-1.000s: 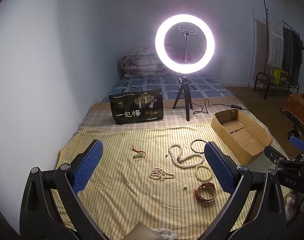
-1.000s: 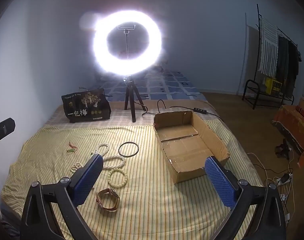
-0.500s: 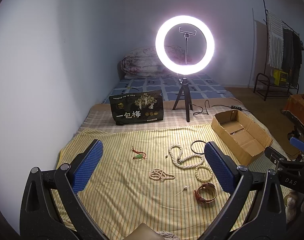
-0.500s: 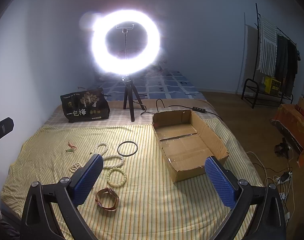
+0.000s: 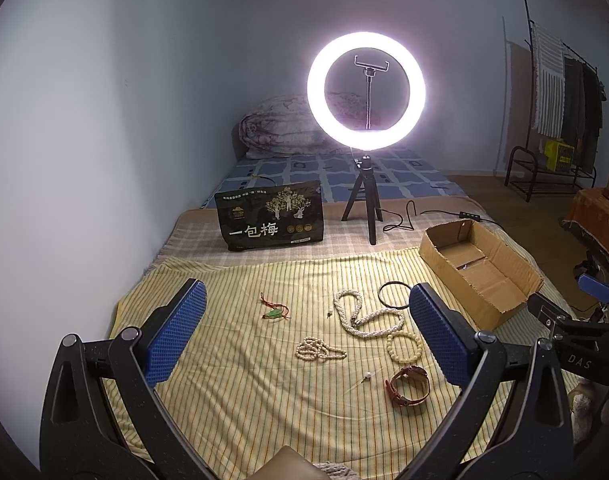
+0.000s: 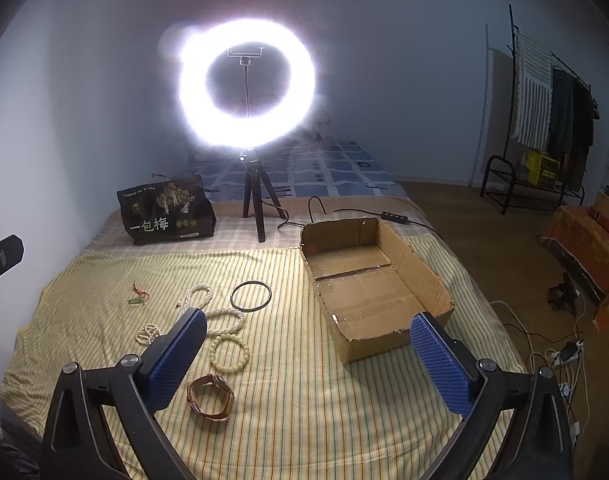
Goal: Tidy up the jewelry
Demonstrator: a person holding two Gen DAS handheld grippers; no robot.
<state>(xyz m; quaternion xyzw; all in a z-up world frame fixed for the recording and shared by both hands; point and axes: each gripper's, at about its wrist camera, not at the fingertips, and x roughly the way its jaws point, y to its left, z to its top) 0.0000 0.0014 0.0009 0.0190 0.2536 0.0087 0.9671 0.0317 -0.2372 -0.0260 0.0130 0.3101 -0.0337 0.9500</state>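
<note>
Jewelry lies on a yellow striped cloth (image 5: 232,384): a long pearl necklace (image 5: 360,316), a small bead string (image 5: 318,350), a pale bead bracelet (image 5: 404,348), a brown leather watch (image 5: 408,386), a black bangle (image 5: 392,294) and a red-green cord charm (image 5: 274,310). An open cardboard box (image 6: 368,284) stands to their right. My left gripper (image 5: 304,336) is open and empty above the cloth. My right gripper (image 6: 308,360) is open and empty, held above the watch (image 6: 210,396), the bracelet (image 6: 229,354) and the box's near end.
A lit ring light on a tripod (image 5: 366,92) stands behind the cloth, with a black printed bag (image 5: 270,220) left of it. Its cable (image 6: 384,216) runs behind the box. A clothes rack (image 6: 544,120) stands far right.
Both views shift slightly; the grippers have drifted a little and stay open. The jewelry and box have not moved.
</note>
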